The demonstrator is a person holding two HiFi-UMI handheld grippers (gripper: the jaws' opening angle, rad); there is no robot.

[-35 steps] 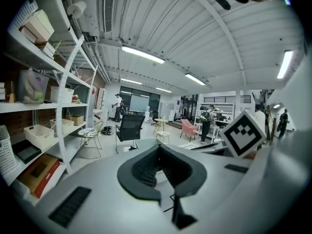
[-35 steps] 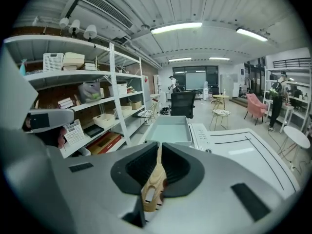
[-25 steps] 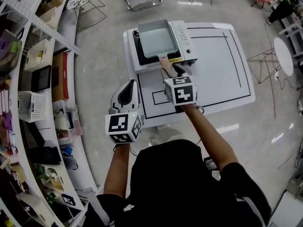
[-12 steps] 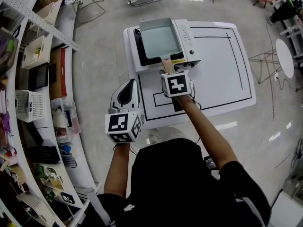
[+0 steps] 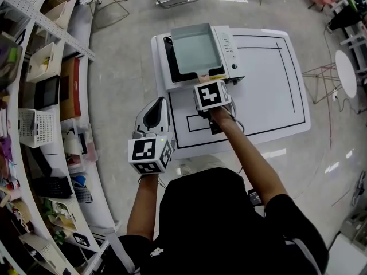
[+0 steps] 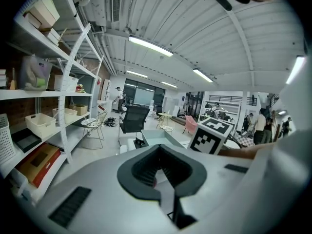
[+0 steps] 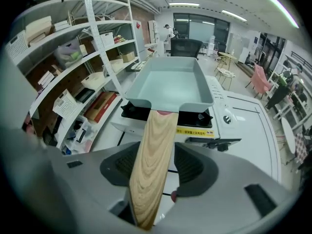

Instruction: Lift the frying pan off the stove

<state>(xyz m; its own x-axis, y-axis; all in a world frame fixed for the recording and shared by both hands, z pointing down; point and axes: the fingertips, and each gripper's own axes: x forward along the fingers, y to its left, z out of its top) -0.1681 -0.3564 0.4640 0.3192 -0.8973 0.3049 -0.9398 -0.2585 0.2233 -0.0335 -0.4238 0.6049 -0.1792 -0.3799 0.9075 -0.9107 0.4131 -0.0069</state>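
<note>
Smooth pale wood-grain handle (image 7: pixel 152 169) running between the dark ribbed pads (image 7: pixel 189 164) of the right gripper (image 7: pixel 156 152), matt grey-green frying pan (image 7: pixel 171 84) sitting just ahead, glossy white stove (image 7: pixel 233 117) body gleaming beneath, matt grey plastic shell (image 7: pixel 243 201) framing the jaws.

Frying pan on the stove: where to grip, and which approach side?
Grip the wooden handle, coming from the near side along its length. It's a flat, straight strip jutting from the near wall of the frying pan, out past the stove, free on both sides. The pan body looks too wide for jaws. The right gripper has open jaws flanking the handle.
</note>
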